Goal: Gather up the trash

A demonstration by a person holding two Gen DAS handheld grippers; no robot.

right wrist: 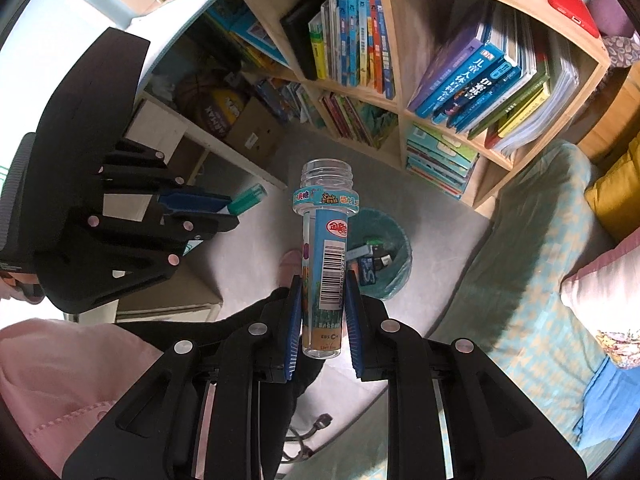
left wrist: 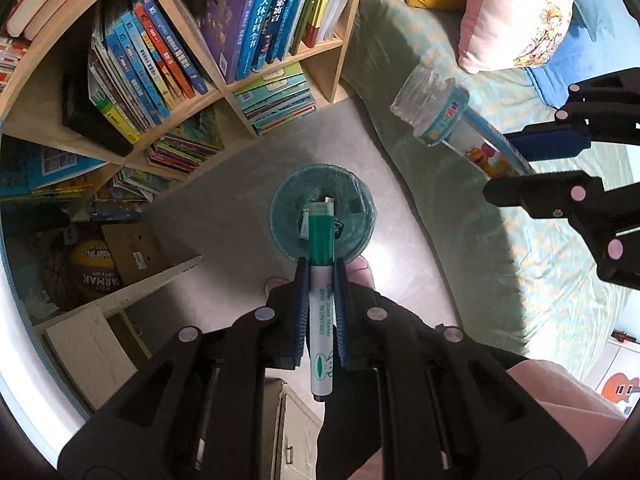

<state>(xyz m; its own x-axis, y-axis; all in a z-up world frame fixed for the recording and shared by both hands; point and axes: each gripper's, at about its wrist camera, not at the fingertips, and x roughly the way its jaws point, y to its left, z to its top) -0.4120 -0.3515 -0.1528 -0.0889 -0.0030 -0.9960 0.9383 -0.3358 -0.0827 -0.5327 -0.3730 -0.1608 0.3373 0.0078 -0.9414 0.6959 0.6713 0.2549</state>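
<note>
The left gripper (left wrist: pixel 321 280) points down, jaws clamped on a green whiteboard marker (left wrist: pixel 321 304) right above the lined trash bin (left wrist: pixel 280 216) on the floor. The right gripper (right wrist: pixel 322 280) grips an uncapped clear plastic tube (right wrist: pixel 325 256) just beside it.

Clear glossy plastic bottle (right wrist: pixel 324 248), wooden bookshelf (right wrist: pixel 400 92)

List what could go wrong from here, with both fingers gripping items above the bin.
1. In the left wrist view the green marker lines up over the trash bin, but the bin's opening looks narrow; a tilted drop could bounce out.
2. The plastic tube in the right gripper looks offset from the bin; released now, it may land on the floor.
</note>
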